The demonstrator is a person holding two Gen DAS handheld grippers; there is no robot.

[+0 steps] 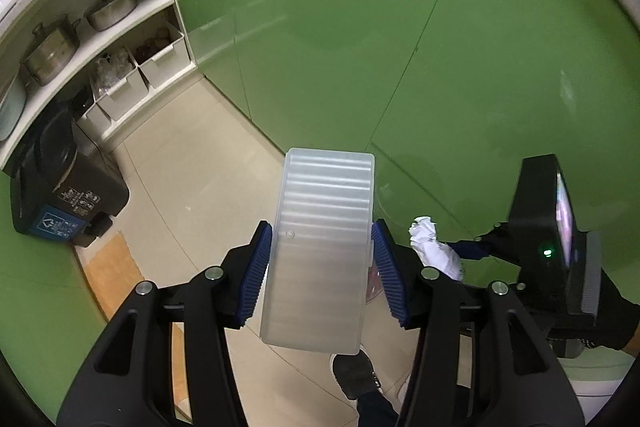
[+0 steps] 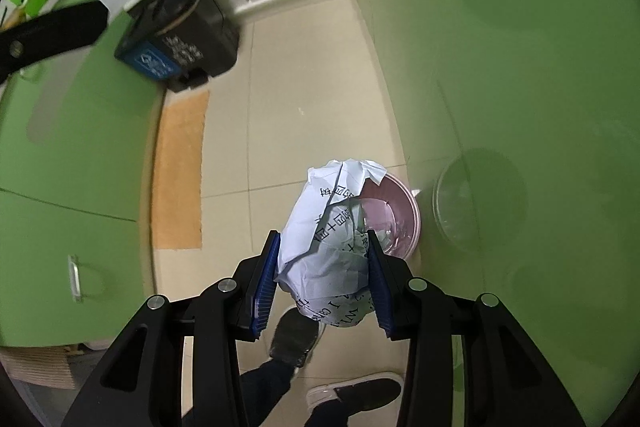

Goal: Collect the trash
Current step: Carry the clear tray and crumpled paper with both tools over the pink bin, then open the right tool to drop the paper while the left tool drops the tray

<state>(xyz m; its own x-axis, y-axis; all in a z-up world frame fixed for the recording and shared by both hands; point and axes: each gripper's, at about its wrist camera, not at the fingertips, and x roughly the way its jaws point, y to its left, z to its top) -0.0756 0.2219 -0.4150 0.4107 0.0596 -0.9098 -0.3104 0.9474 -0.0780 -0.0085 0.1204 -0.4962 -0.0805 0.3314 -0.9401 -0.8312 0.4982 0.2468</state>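
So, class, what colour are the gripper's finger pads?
Blue, ribbed pads; clearest in the left wrist view.

Left gripper [image 1: 320, 269] is clamped across a held item, pointed forward and down. Right gripper [image 2: 322, 281] is likewise closed on a load, held just alongside.

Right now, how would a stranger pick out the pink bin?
Follow the green cabinet down to the beige tiled floor. The pink bin stands there, just beyond the crumpled paper in the right claw; the dark bin by the shelves is boxy.
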